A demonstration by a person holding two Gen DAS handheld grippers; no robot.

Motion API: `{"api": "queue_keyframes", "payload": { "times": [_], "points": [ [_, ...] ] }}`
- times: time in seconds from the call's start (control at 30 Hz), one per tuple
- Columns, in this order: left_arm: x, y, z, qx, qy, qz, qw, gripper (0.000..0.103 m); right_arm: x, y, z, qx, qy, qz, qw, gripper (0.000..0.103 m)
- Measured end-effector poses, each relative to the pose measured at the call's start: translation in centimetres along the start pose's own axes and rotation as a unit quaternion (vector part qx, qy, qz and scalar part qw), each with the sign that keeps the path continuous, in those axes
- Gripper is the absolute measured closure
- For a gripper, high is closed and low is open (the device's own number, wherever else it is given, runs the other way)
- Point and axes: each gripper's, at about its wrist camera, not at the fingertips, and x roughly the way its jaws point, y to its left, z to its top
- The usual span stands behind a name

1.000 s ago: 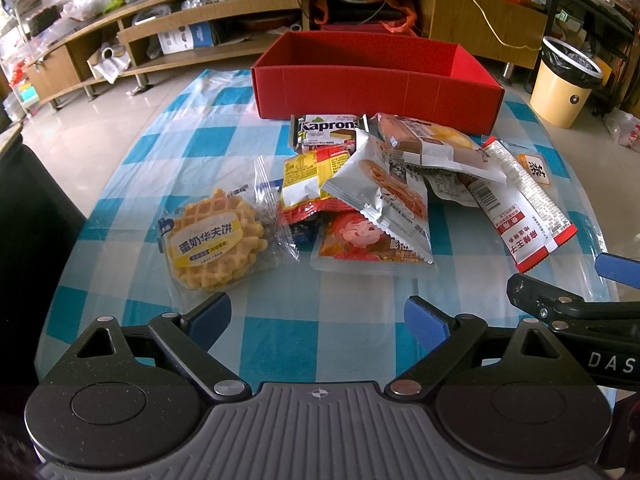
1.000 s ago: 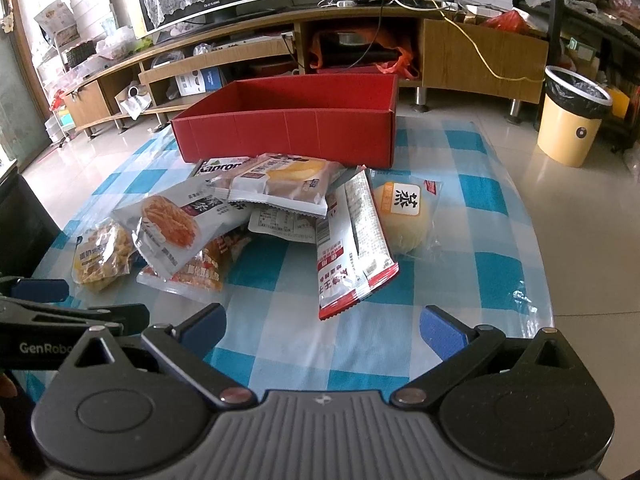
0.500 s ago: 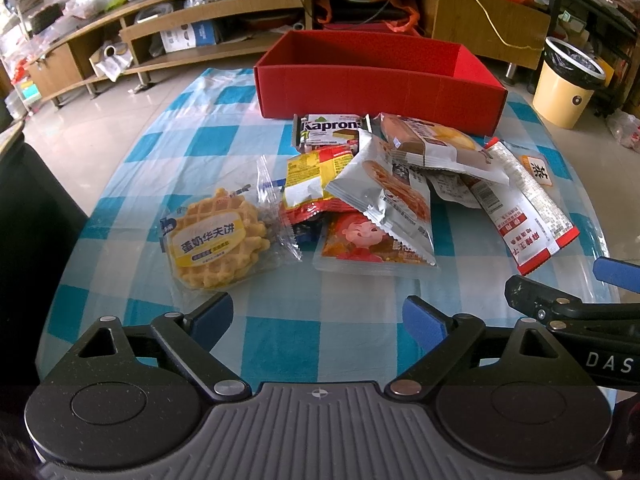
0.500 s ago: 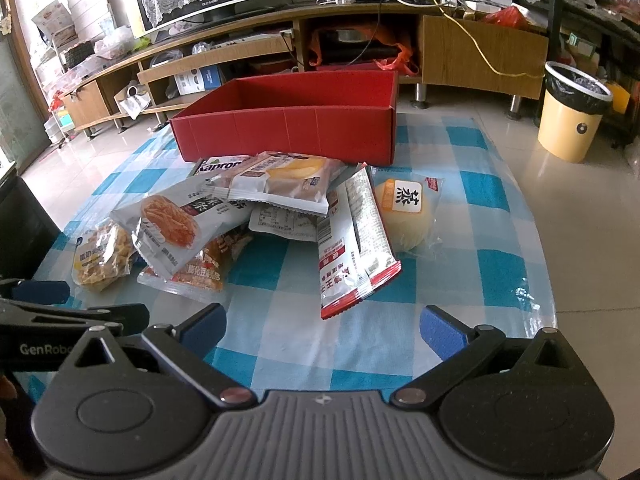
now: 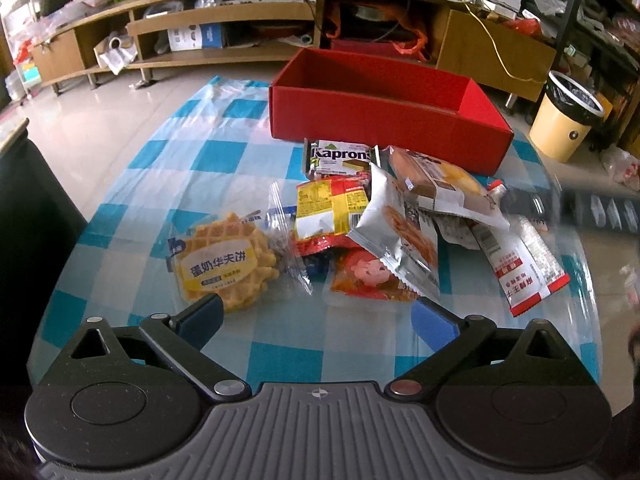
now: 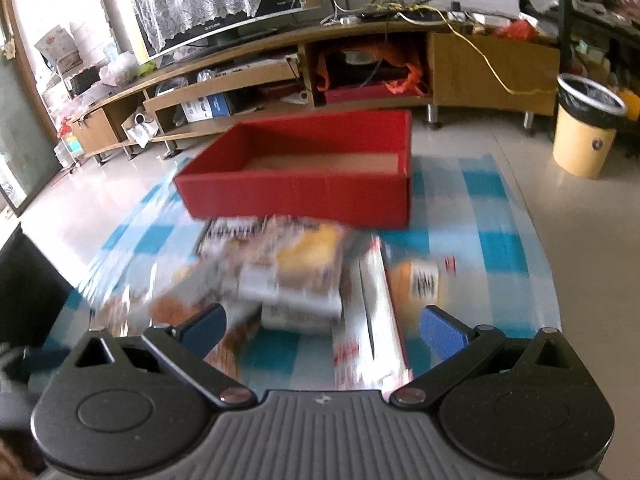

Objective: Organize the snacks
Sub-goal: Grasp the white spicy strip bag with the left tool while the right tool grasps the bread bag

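A pile of snack packets lies on the blue-checked tablecloth point(image 5: 140, 184) in front of an empty red box point(image 5: 384, 120). In the left wrist view I see a waffle packet point(image 5: 224, 260), a Kapron wafer point(image 5: 340, 156), a yellow-red packet point(image 5: 330, 208), a silver cookie bag point(image 5: 400, 236), a bread packet point(image 5: 440, 184) and a red-white stick packet point(image 5: 524, 264). My left gripper point(image 5: 316, 316) is open and empty, just short of the waffle. My right gripper point(image 6: 324, 328) is open and empty, above the blurred pile, facing the red box point(image 6: 304, 188). It shows as a blur in the left wrist view point(image 5: 580, 208).
A yellow bin point(image 5: 564, 120) stands on the floor to the right. A long wooden TV cabinet point(image 6: 280, 76) runs behind the table. A dark chair point(image 5: 28, 216) is at the left edge. The table's right edge point(image 6: 548, 280) drops to tiled floor.
My right gripper has risen and moved fast forward over the pile toward the red box. My left gripper has edged forward toward the waffle. Both stay open.
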Motion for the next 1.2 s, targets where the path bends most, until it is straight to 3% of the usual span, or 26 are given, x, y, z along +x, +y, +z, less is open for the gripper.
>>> {"api": "queue_keyframes", "payload": {
  "times": [0.17, 0.3, 0.57, 0.7, 0.73, 0.8, 0.83, 1.03, 1.2],
  "points": [
    [0.0, 0.5, 0.3, -0.010, 0.002, -0.010, 0.9999, 0.001, 4.2, 0.3, 4.2, 0.006, 0.043, 0.012, 0.999, 0.001],
    [0.0, 0.8, 0.5, -0.017, 0.006, -0.025, 0.9995, 0.000, 8.5, 0.2, 5.9, 0.045, 0.104, 0.029, 0.993, 0.001],
    [0.1, 0.6, 0.6, -0.013, 0.012, -0.043, 0.9989, 0.000, 13.8, 1.7, 5.3, 0.039, 0.165, 0.016, 0.985, 0.001],
    [0.4, 0.5, 0.6, -0.011, 0.017, -0.043, 0.9989, 0.000, 15.3, 1.0, 4.5, 0.064, 0.209, 0.056, 0.974, 0.000],
    [0.4, 0.4, 0.6, -0.011, 0.017, -0.043, 0.9989, 0.000, 15.3, 0.8, 4.5, 0.058, 0.209, 0.065, 0.974, 0.002],
    [0.5, 0.3, 0.6, -0.008, 0.018, -0.042, 0.9989, 0.000, 14.8, 0.5, 4.4, 0.044, 0.210, 0.068, 0.974, 0.017],
    [0.5, 0.1, 0.5, -0.005, 0.018, -0.041, 0.9990, 0.000, 14.5, 0.2, 4.2, 0.042, 0.208, 0.070, 0.975, 0.019],
    [0.2, -0.8, 0.0, 0.019, 0.006, -0.024, 0.9995, 0.000, 10.6, -1.1, 2.5, 0.036, 0.181, 0.098, 0.978, 0.024],
    [-1.1, -2.2, 0.2, 0.042, -0.017, -0.041, 0.9981, 0.000, 6.5, -2.6, 2.3, 0.048, 0.151, 0.124, 0.980, 0.025]
  ]
}}
